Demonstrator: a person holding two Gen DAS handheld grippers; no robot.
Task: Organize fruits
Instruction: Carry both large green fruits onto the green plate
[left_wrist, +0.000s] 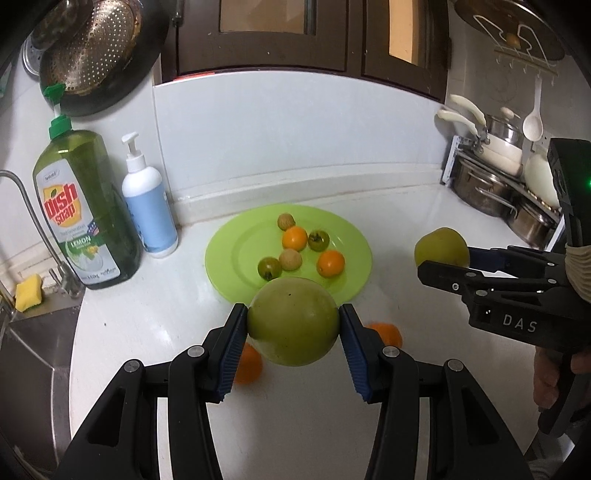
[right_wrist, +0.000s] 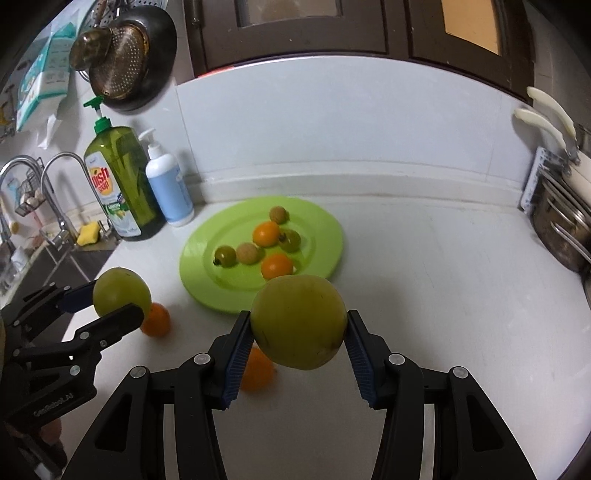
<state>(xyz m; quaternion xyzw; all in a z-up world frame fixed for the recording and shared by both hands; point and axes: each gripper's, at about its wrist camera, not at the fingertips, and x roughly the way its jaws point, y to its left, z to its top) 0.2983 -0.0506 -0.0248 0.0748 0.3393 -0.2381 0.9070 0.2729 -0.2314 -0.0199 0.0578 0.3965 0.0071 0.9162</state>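
Left wrist view: we hold a large green fruit (left_wrist: 293, 321) clear of the white counter (left_wrist: 399, 236), the blue pads (left_wrist: 236, 343) of the left gripper (left_wrist: 293, 325) pinching it from both sides. To its right, our right gripper (left_wrist: 448, 264) carries a second green fruit (left_wrist: 439, 245), clamped between its own fingers. The right wrist view shows the same pairing from the other side: the nearer fruit is gripped at its widest part, and the left gripper's load hangs off to the left, above the counter.

Ahead of both hands lies the lime-green plate (left_wrist: 225, 254), near the back wall and just beside the blue pump bottle (left_wrist: 149, 214) and the green dish soap bottle (left_wrist: 85, 210). Six small fruits already rest on it: two orange ones (left_wrist: 294, 237), two dark green ones (left_wrist: 318, 240) and two pale tan ones (left_wrist: 286, 221), loosely clustered near the middle.

By our reckoning the job is a little past halfway. The small fruits look sorted onto the plate, and the two big green ones are in hand but not yet set down. Two oranges (right_wrist: 156, 319) remain on the counter on the near side of the plate, partly hidden behind the grippers; one lies just below the left gripper's fruit, the other under the right gripper's. What seems left is to place both green fruits, then collect the oranges. Room on the plate looks tight, since the small fruits hold its centre.
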